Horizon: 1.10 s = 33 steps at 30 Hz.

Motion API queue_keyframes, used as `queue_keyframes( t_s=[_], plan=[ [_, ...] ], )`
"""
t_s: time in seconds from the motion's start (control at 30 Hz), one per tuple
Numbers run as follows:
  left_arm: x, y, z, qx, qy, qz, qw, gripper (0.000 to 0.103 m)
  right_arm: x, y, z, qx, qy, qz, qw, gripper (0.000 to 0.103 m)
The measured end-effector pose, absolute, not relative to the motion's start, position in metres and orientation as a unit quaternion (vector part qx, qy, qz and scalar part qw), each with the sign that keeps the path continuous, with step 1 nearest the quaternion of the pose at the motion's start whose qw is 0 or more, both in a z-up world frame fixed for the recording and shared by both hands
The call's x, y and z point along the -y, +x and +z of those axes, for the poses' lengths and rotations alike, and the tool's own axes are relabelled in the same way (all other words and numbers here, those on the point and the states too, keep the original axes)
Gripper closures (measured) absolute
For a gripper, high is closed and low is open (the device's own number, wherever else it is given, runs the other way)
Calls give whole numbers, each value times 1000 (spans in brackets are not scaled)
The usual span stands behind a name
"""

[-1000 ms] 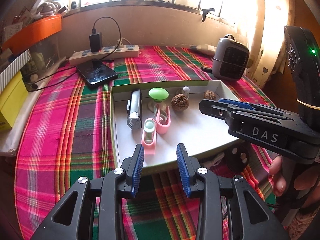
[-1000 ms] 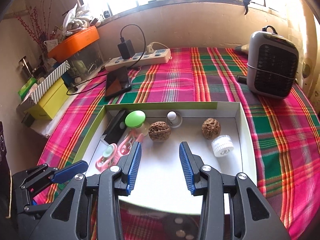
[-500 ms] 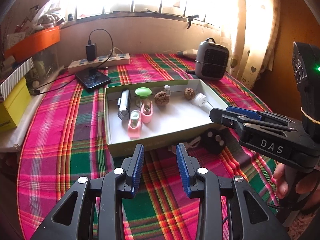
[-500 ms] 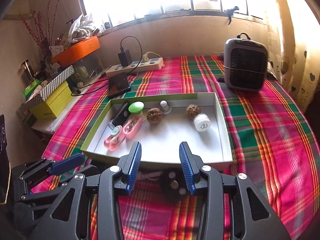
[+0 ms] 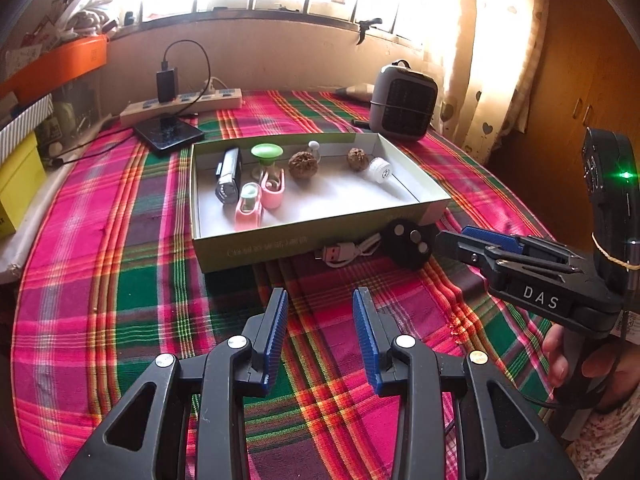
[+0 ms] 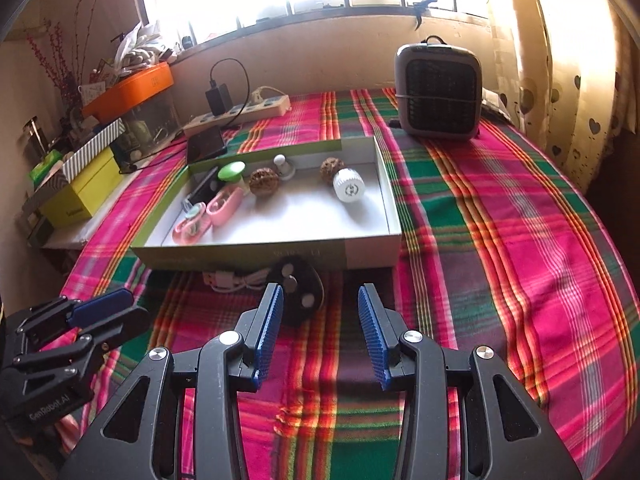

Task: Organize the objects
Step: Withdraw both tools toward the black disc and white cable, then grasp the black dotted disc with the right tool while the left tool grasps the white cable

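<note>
A shallow white box with green sides (image 5: 304,236) (image 6: 256,254) sits on the plaid tablecloth. It holds two pink clips (image 5: 258,200), a green-capped piece (image 5: 267,152), a silver-black device (image 5: 228,174), two walnuts (image 5: 303,164), a small white knob (image 5: 314,146) and a white round cap (image 5: 379,168) (image 6: 348,186). A black key fob (image 5: 408,240) (image 6: 298,290) and a white USB cable (image 5: 344,252) (image 6: 232,279) lie on the cloth just in front of the box. My left gripper (image 5: 320,320) is open and empty, well short of the box. My right gripper (image 6: 320,320) is open and empty, close behind the fob.
A grey heater (image 6: 438,88) stands behind the box at the right. A power strip (image 5: 180,104) with a charger and a black phone (image 5: 168,134) lie at the back left. Yellow and striped boxes (image 6: 80,184) sit at the left edge.
Both grippers have pulled back from over the box toward the table's near side. The fob and cable in front of the box have come into view. Both grippers stayed open.
</note>
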<state>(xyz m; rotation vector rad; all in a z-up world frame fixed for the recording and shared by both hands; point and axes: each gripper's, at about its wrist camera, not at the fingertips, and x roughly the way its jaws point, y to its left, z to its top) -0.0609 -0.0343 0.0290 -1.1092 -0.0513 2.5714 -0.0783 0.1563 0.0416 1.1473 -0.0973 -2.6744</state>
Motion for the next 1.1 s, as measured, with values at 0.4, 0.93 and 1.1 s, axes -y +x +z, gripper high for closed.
queue_keyframes(
  t_s=[0.4,0.93,1.1],
  plan=[
    [29,-75,19,21,-406,897,175,71,-148,-96,27,20,405,-902,148,47],
    [23,-91,11,11,-420,890,175,71,-138,-113,17,-9,428,-892,147,46],
    [17,-98,12,4,-421,889,179,71,-143,-112,18,-9,426,-891,154,67]
  ],
)
